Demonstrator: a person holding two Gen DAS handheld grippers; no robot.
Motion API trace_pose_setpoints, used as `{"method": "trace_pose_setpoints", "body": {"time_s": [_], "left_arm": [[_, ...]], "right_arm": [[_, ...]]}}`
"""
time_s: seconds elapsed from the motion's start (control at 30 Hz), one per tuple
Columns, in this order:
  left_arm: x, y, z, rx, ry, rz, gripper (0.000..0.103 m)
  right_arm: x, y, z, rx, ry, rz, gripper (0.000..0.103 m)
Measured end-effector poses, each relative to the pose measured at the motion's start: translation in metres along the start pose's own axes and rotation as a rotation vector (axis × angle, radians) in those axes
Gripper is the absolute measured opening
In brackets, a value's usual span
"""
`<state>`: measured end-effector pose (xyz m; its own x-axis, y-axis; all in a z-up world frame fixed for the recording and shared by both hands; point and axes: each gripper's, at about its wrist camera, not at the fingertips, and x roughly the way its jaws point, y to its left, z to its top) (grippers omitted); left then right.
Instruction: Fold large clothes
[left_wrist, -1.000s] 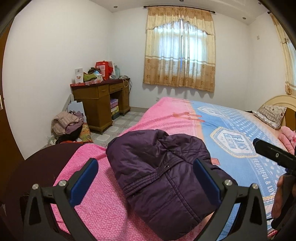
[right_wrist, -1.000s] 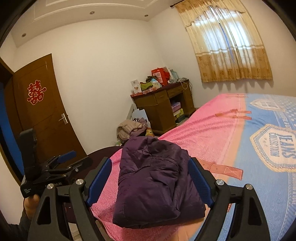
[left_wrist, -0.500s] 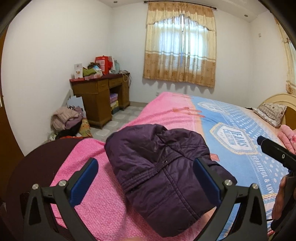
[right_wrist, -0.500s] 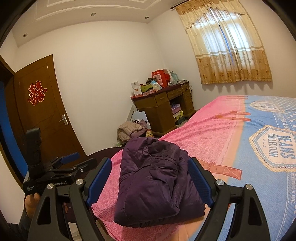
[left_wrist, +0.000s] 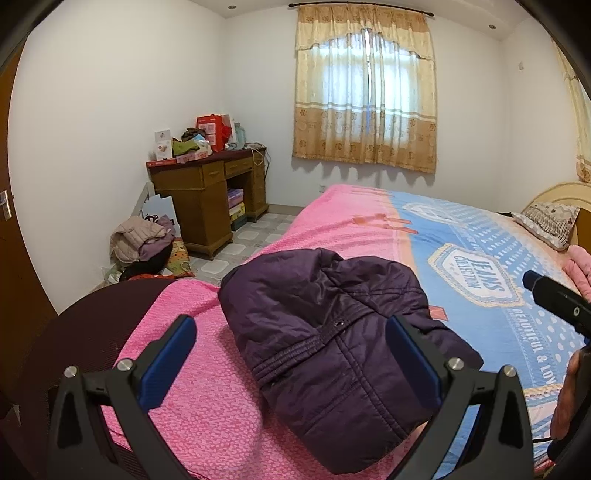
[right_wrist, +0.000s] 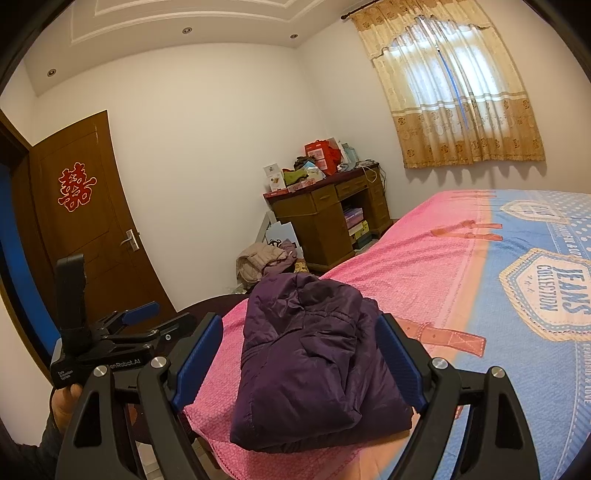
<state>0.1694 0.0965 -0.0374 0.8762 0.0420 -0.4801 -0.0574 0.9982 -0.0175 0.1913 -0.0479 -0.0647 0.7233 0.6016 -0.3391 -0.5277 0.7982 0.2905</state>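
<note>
A dark purple padded jacket (left_wrist: 332, 332) lies folded in a bundle on the pink corner of the bed (left_wrist: 229, 424); it also shows in the right wrist view (right_wrist: 314, 369). My left gripper (left_wrist: 291, 350) is open and empty, held above and short of the jacket. My right gripper (right_wrist: 299, 354) is open and empty, also held back from the jacket. The left gripper (right_wrist: 147, 325) shows at the left of the right wrist view, and the right gripper's body (left_wrist: 557, 299) at the right edge of the left wrist view.
The bed cover (left_wrist: 480, 258) is pink and blue. A wooden desk (left_wrist: 207, 188) with clutter stands by the far wall, with a heap of clothes (left_wrist: 140, 240) on the floor. A brown door (right_wrist: 88, 229) is at left. A pillow (left_wrist: 550, 221) lies at the headboard.
Both grippers have drawn back and up slightly from the folded jacket, which lies still. Both stay open.
</note>
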Motion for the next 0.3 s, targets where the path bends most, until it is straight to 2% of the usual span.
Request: {"method": "trace_pose_setpoints", "body": {"time_s": [0.3], "left_arm": [[-0.0018, -0.001, -0.0011, 0.013, -0.012, -0.002, 0.103]], "right_arm": [[0.0027, 0.0001, -0.0022, 0.005, 0.012, 0.0, 0.085]]}}
